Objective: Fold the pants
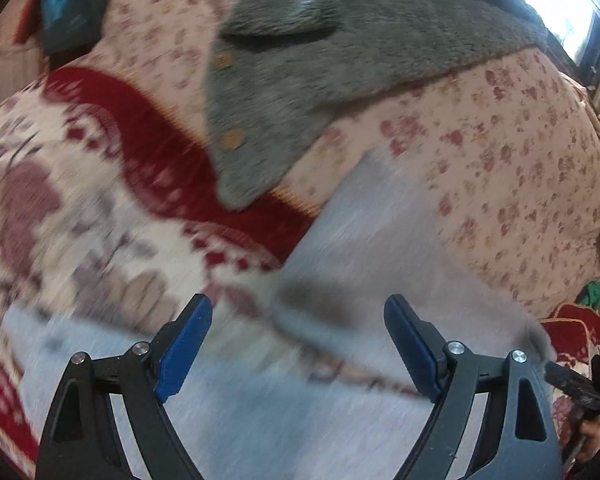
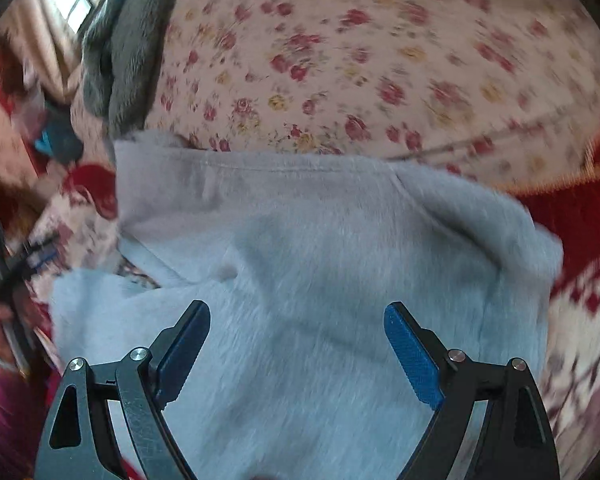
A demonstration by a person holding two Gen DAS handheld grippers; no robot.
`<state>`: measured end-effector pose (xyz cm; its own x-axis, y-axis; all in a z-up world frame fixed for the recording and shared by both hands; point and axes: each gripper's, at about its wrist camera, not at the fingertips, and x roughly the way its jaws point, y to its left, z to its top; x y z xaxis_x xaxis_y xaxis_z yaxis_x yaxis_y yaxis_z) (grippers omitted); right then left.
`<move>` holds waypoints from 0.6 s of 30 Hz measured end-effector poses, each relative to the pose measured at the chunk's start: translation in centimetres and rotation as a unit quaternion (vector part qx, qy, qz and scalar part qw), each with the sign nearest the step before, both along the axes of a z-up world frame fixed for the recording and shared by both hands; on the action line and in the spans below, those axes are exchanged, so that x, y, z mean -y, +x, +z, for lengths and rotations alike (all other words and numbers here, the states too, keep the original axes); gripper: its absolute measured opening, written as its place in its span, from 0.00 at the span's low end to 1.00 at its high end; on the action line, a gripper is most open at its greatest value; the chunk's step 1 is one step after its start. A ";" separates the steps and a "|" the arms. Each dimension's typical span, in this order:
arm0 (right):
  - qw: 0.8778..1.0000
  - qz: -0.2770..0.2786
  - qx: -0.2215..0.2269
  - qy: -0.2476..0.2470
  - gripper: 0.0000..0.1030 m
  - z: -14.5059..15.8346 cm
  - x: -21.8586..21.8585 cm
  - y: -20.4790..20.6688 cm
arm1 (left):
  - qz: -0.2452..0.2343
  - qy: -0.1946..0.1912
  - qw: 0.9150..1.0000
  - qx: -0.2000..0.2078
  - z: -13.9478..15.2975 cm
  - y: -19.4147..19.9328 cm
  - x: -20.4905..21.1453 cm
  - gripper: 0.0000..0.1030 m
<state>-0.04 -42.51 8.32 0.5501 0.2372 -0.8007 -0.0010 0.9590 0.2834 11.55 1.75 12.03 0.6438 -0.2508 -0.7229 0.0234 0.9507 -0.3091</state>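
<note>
Pants (image 2: 300, 264) beneath open jaws (both).

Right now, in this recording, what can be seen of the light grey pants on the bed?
The light grey pants look like soft, fuzzy fleece. They lie rumpled on the floral bedspread and the red patterned blanket, with a stitched hem or band along the far edge and one part lapped over another. A darker grey garment lies beyond them. Both hand-held grippers, left and right, hang open above the pants, gripping nothing.

Left claw (image 1: 298, 320) with blue-padded fingers spread wide, nothing between them, right claw (image 2: 297, 326) likewise spread, both angled downward
</note>
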 end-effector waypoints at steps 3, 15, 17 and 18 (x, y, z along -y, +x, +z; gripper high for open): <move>1.000 0.015 0.001 -0.010 0.89 -0.2 0.3 2.6 | -0.036 -0.006 0.999 0.004 1.1 3.2 1.9 0.92; 0.990 0.112 0.004 -0.086 0.90 -0.2 1.0 9.5 | -0.067 0.014 0.997 -0.021 1.3 15.0 5.6 0.93; 0.987 0.125 -0.001 -0.099 0.90 -0.3 1.0 10.3 | -0.085 0.039 0.995 -0.023 1.2 16.6 6.8 0.93; 0.985 0.133 -0.002 -0.109 0.90 -0.3 1.0 10.7 | -0.091 0.048 0.994 -0.023 1.2 17.2 7.2 0.93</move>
